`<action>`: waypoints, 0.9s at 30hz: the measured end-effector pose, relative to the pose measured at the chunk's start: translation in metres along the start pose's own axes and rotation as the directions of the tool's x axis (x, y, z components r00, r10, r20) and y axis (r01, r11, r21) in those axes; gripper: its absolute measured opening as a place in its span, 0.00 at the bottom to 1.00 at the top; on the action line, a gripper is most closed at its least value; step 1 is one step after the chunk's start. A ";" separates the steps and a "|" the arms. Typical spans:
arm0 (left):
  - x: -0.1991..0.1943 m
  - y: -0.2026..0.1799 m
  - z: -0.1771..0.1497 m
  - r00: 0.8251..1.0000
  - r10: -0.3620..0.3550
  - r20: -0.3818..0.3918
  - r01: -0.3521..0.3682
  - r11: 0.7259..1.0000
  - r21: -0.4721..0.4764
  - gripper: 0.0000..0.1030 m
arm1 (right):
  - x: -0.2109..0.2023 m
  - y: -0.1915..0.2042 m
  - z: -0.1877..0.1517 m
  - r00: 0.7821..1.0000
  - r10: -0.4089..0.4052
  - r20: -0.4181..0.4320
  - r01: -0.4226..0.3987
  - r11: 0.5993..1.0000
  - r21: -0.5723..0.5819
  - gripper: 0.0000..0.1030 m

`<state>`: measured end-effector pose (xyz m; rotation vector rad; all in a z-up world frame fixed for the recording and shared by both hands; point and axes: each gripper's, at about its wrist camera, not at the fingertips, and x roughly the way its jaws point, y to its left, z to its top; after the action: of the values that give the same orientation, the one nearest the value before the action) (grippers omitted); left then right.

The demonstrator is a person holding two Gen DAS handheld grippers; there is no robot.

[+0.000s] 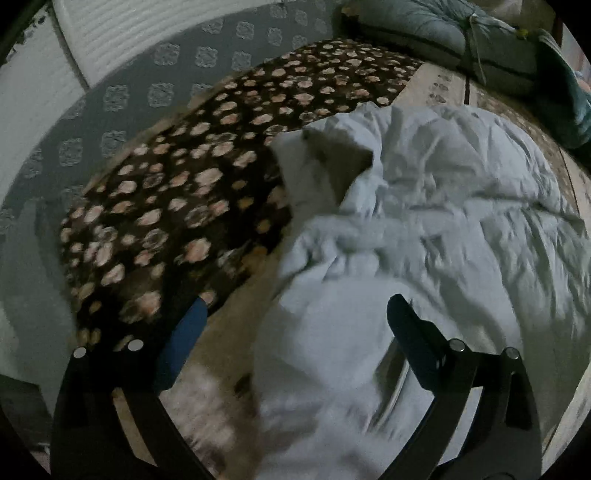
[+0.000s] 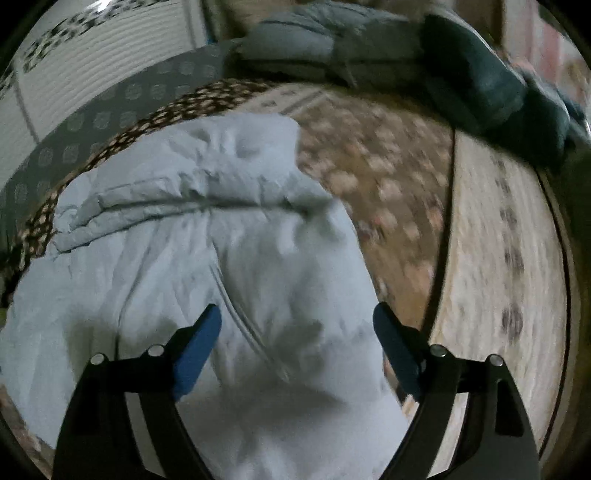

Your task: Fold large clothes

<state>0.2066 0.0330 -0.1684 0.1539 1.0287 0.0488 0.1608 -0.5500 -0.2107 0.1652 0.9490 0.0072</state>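
A large pale blue garment (image 1: 443,206) lies crumpled on the bed, with deep folds and a turned-over flap near its middle. My left gripper (image 1: 295,306) hangs open above its near left part, blue-padded fingers (image 1: 188,332) spread wide and pressing on nothing. The right wrist view shows the same garment (image 2: 166,240) bunched into a long heap. My right gripper (image 2: 297,310) stands open over its near end, with the cloth lying below, between the fingers but not pinched. Both views are dim and blurred.
A dark blanket with pale flowers (image 1: 177,184) lies left of the garment. Grey pillows (image 1: 424,29) and a dark teal cloth (image 2: 491,85) sit at the far end of the bed. Right of the garment is beige patterned bedspread (image 2: 388,177). A white slatted panel (image 1: 110,33) stands behind.
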 end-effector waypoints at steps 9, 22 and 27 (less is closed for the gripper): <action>-0.029 0.004 -0.062 0.999 0.001 0.035 -0.003 0.998 0.064 0.94 | -0.022 0.015 -0.040 0.999 -0.034 0.005 0.034 0.996 -0.083 0.82; -0.012 0.033 -0.128 0.963 -0.267 -0.047 0.265 0.963 -0.043 0.67 | -0.032 0.025 -0.051 0.998 -0.064 -0.022 0.060 0.990 -0.125 0.82; -0.012 0.017 -0.137 0.962 -0.272 -0.036 0.273 0.962 0.014 0.65 | -0.042 0.014 -0.056 0.998 -0.059 -0.004 0.058 0.993 -0.099 0.82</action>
<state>0.0837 0.0630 -0.2245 0.0274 1.0768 -0.2094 0.0918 -0.5315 -0.2065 0.0461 0.9576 0.0010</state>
